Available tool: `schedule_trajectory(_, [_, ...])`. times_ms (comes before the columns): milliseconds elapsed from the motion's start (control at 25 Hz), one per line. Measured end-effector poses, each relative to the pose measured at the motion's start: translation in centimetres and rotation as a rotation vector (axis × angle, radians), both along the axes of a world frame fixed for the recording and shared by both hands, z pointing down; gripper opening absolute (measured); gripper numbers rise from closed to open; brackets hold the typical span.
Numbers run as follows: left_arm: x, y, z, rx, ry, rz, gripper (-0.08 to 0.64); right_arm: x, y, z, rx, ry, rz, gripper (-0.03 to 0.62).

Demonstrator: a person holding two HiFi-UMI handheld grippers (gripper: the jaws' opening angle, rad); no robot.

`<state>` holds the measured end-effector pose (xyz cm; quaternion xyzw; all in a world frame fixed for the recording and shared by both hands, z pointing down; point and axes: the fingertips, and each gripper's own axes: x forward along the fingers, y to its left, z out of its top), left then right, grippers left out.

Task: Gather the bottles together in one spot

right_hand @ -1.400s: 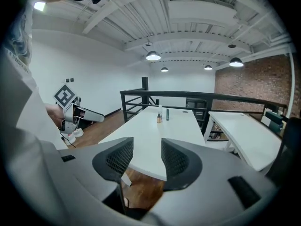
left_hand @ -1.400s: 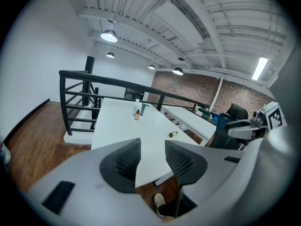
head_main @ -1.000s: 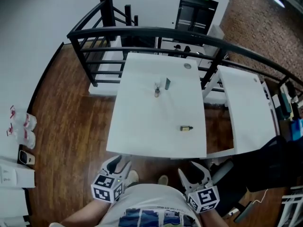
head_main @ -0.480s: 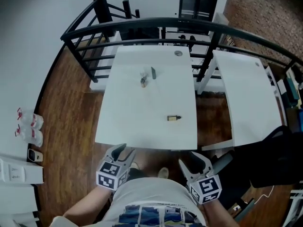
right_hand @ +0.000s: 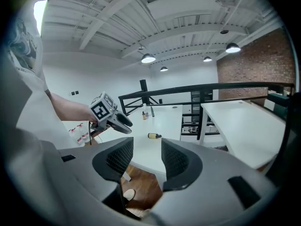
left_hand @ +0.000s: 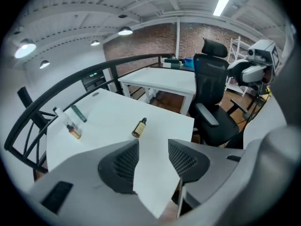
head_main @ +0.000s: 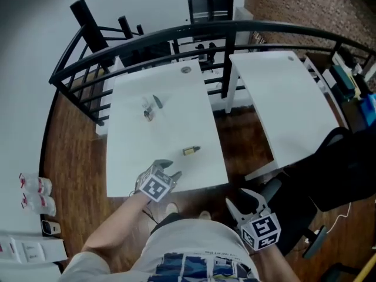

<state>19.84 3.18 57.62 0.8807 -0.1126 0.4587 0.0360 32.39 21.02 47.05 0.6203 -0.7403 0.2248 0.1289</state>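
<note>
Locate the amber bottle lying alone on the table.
In the head view the amber bottle lies near the front edge of the table, just beyond the left hand-held gripper.

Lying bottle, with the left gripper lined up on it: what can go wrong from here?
1. The bottle lies on its side, not far from the edge of the table. A glancing touch from the open left gripper could roll it off.
2. The far bottles sit close together, so setting this one beside them could knock one.
</note>
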Motion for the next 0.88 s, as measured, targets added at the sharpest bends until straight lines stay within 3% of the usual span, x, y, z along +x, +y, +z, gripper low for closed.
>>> schedule_trajectory(360, [6.2,-5.4,6.1,-0.032,-0.170,0.211,0.196,2.8,2.8,-0.1,-0.038,-0.039,0.214,0.210])
schedule_trajectory(560, [6.6,-6.3,9.7,-0.032,-0.274,0.311,0.195,1.9,2.9,0.1,-0.061,-0.032,0.277,0.210])
schedule_trajectory(880, [6.8,-6.5,11.0,-0.034,-0.217,0.355,0.138,-0.7,1.0,0.0,-0.099,-0.001,0.321,0.210])
